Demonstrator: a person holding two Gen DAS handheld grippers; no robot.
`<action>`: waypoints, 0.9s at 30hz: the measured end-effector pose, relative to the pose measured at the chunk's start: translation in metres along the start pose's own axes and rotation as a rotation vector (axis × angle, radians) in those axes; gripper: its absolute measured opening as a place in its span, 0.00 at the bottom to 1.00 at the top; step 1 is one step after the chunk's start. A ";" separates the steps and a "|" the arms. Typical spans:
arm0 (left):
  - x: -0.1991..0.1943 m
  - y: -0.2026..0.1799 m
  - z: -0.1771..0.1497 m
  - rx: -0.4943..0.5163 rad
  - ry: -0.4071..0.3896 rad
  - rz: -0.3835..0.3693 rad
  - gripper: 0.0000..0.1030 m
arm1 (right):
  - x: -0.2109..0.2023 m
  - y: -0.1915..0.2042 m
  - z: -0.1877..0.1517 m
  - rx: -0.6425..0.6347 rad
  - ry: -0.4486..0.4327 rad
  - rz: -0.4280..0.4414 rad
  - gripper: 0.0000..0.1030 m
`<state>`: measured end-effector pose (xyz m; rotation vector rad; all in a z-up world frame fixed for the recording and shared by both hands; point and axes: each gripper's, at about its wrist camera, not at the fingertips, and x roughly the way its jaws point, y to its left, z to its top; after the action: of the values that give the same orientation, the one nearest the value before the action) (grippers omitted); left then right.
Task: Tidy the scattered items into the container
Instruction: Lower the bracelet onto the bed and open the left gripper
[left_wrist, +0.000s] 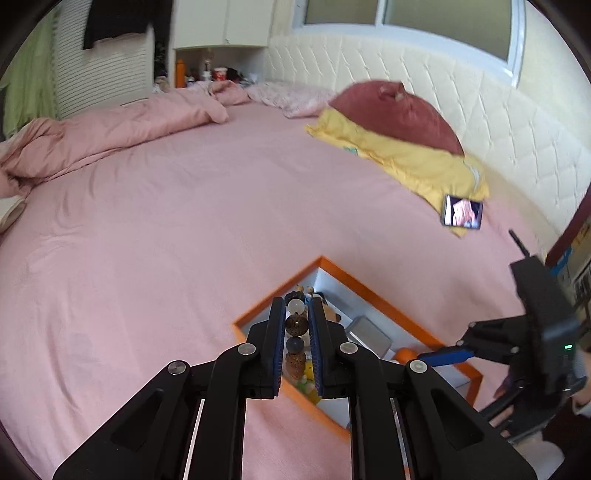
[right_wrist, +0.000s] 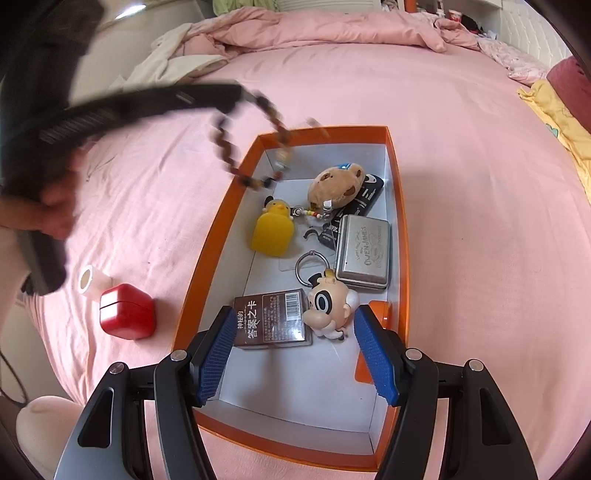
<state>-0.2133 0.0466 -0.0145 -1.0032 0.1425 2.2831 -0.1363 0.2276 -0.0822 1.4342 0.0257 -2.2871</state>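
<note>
The orange box (right_wrist: 400, 206) has a white interior and sits on a plain pink bedsheet (right_wrist: 480, 258), beside a glossy red case (right_wrist: 127, 312), while the bead string (left_wrist: 296, 334) alternates brown, dark and clear beads between blue-padded fingers (left_wrist: 316, 339).

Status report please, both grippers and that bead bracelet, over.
Left gripper shut on brown bead bracelet, over orange-rimmed box. Right gripper open, empty, above box. Red cube case and white roll remain on pink bedsheet. Nothing blocking.
</note>
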 end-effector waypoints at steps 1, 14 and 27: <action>-0.010 0.005 -0.001 -0.015 -0.012 0.005 0.13 | 0.000 0.000 0.000 -0.001 0.002 -0.003 0.64; -0.088 0.119 -0.147 -0.431 0.124 0.492 0.66 | 0.039 0.029 0.025 -0.281 0.271 -0.181 0.46; -0.109 0.071 -0.175 -0.479 0.046 0.290 0.68 | 0.068 0.035 0.036 -0.414 0.550 -0.228 0.43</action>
<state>-0.0898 -0.1233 -0.0729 -1.3476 -0.2718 2.6261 -0.1787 0.1628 -0.1171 1.8344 0.8124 -1.8192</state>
